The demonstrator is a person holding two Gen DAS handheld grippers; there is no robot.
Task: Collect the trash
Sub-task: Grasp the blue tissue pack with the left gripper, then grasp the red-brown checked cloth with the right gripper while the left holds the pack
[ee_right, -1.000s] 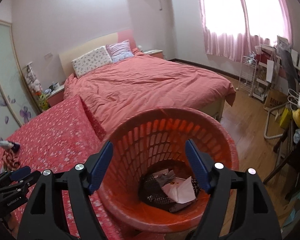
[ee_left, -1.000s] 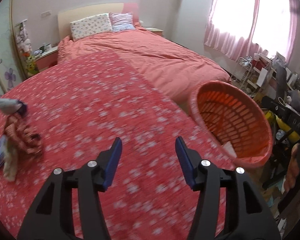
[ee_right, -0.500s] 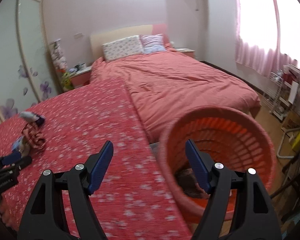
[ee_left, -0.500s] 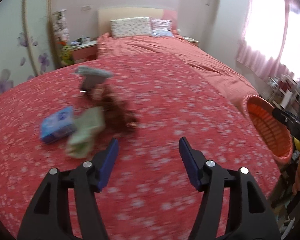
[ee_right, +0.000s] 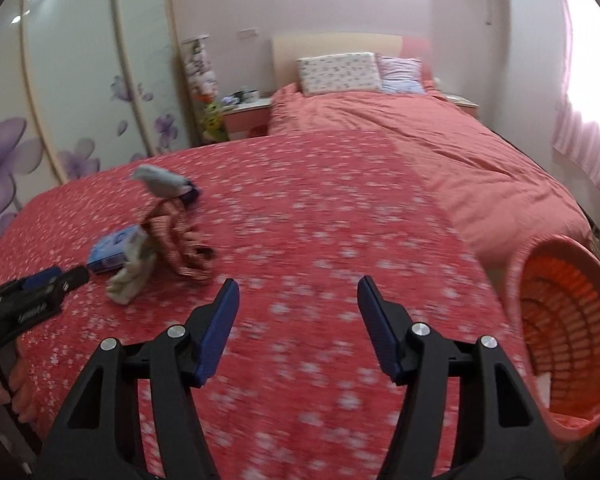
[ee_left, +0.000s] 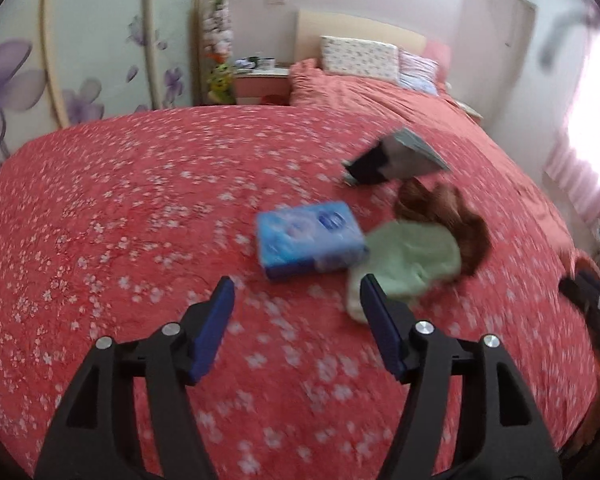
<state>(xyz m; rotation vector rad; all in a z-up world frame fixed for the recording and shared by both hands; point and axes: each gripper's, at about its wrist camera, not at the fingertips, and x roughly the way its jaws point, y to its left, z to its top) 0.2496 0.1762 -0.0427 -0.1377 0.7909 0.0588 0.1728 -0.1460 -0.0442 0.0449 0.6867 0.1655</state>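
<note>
blue packet print blurred, unreadable; left gripper, right gripper jaws wide, empty.

The left gripper has swung away from the basket and closed in on the litter on the floral bedspread; the blue pack and green cloth now lie just ahead of its fingertips. The right gripper has come off the basket, which has slid to its right edge, and now faces the bedspread.
</note>
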